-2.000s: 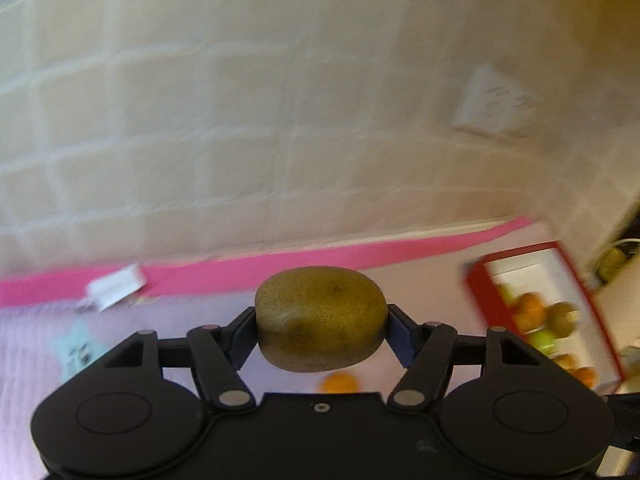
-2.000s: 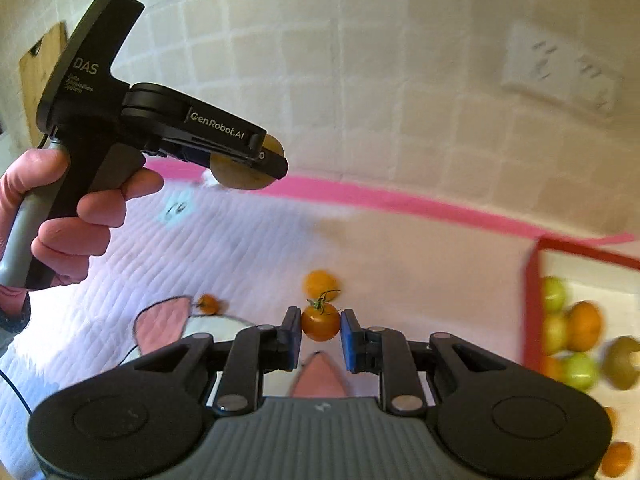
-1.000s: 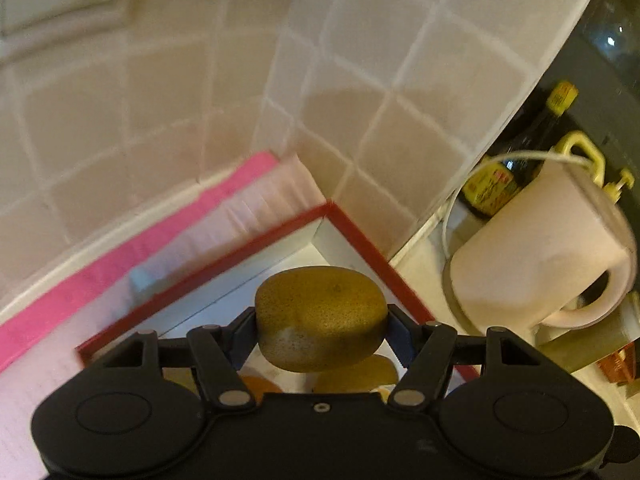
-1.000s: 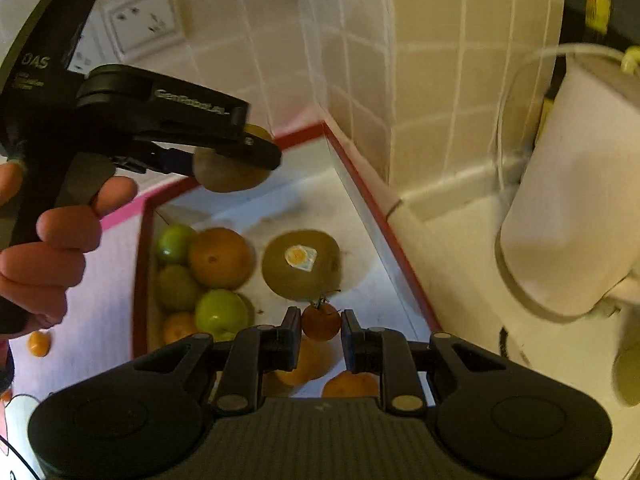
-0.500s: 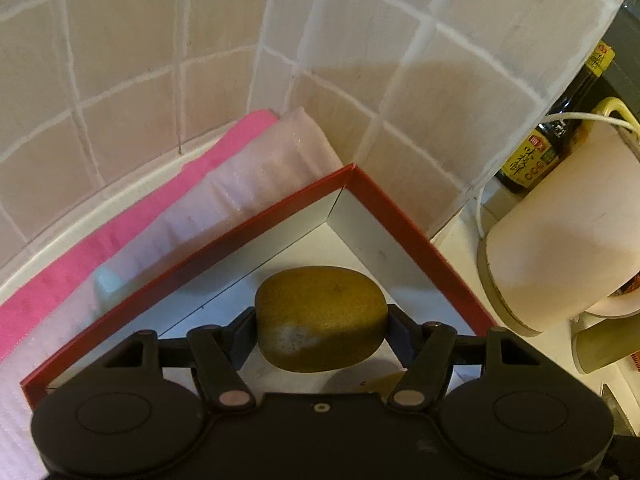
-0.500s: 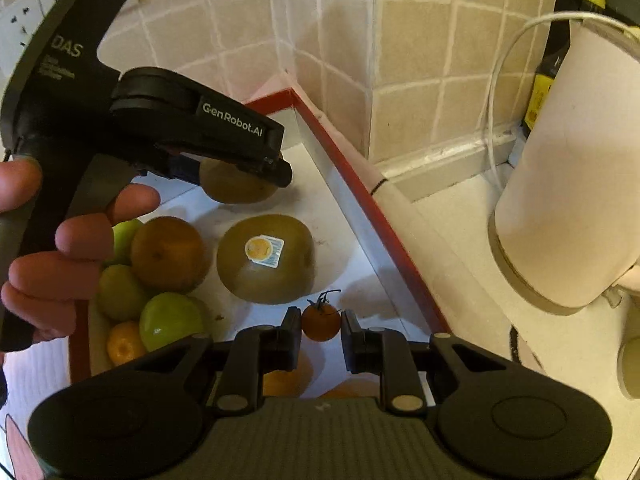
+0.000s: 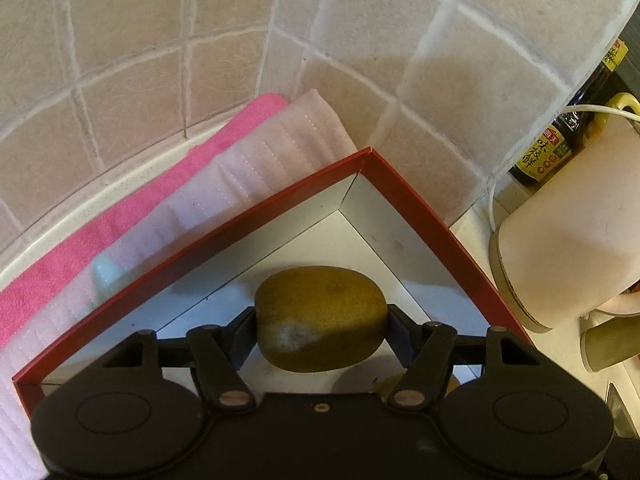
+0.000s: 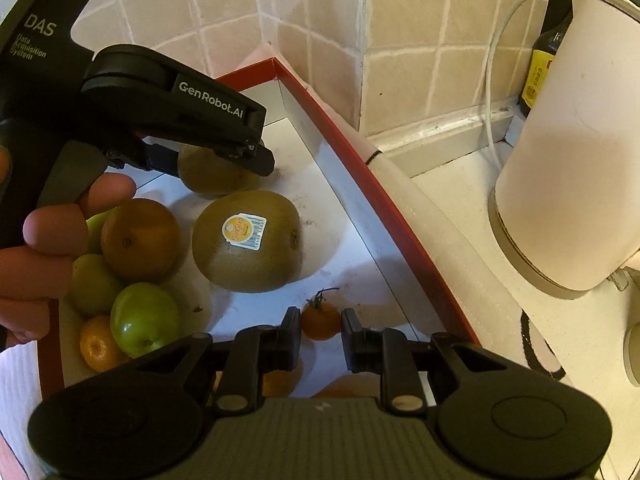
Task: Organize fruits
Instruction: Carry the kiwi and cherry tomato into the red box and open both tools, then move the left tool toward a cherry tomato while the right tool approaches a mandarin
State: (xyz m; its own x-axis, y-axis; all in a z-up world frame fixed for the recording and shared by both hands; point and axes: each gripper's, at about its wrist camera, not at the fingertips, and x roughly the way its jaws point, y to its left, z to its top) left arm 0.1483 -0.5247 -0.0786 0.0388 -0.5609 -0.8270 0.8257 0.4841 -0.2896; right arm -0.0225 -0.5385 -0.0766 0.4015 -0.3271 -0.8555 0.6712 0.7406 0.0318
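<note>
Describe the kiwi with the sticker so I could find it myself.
Find the red-rimmed box in the tiled corner, left of the white kettle. The stickered kiwi lies on its white floor, right of the orange. It is the only fruit bearing a label; the other kiwi sits clamped in a hand-held gripper.

White kettle (image 8: 576, 152) on tabletop (image 8: 480, 216), white cord (image 8: 496, 80) alongside; dark sauce bottle (image 7: 568, 136) behind; pink cloth (image 7: 120, 220) against tiled wall (image 7: 160, 40).

Beige tiled walls (image 7: 160, 40) met in a corner behind the worktop; a pale counter (image 8: 500, 264) ran beneath them; a white kettle (image 8: 580, 160) with its cord (image 8: 494, 56) stood beside a dark sauce bottle (image 7: 560, 140); warm, dim light.
</note>
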